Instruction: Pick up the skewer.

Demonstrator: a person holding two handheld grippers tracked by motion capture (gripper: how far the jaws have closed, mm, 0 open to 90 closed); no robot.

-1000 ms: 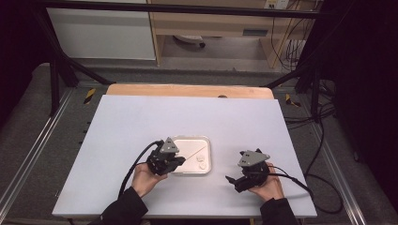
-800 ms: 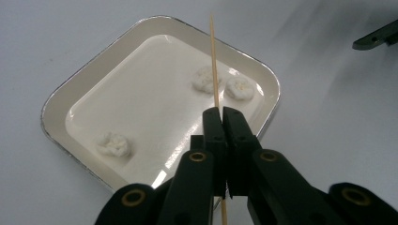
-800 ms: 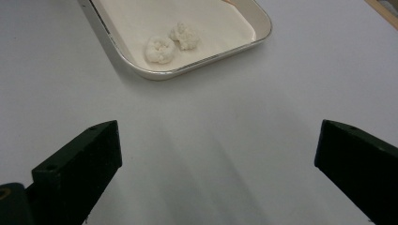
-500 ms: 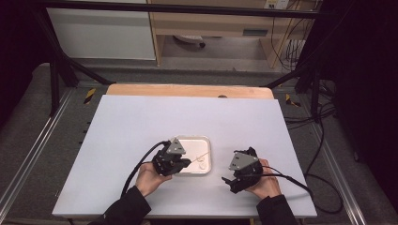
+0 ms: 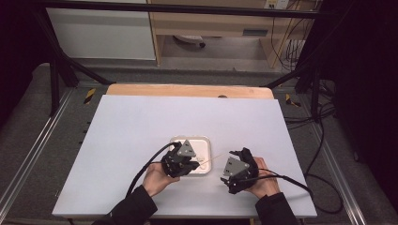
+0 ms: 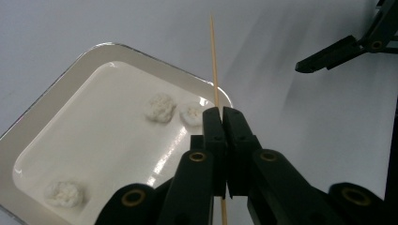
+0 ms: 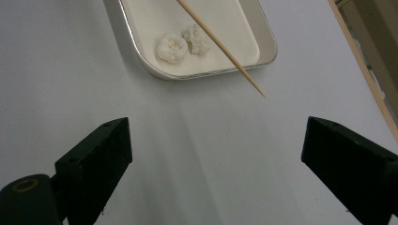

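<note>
A: What has the left gripper (image 6: 220, 117) got hold of?

B: A thin, pale wooden skewer (image 6: 214, 61); the two black jaws are pressed together on it, and the stick runs out past them toward twelve o'clock in the left gripper view, its sharp tip above the bare white table (image 5: 141, 122).

A: And the right gripper (image 7: 216, 154)?

B: Its jaws stand wide apart with nothing between them; in its own view the skewer's tip (image 7: 257, 90) hangs at about one o'clock from the gap, clear of both jaws.

A: Where is the skewer relative to the tray?

B: It crosses above the near corner of the shallow white rectangular tray (image 6: 56, 101); in the high view the tray (image 5: 202, 140) lies just beyond the left gripper (image 5: 180, 161), and the skewer (image 5: 211, 161) points from there toward three o'clock, at the right gripper (image 5: 234, 171).

A: Anything in the tray?

B: Three small white crumbly lumps; two lumps (image 6: 160, 108) side by side close under the skewer, one lump (image 6: 63, 194) apart at seven o'clock.
</note>
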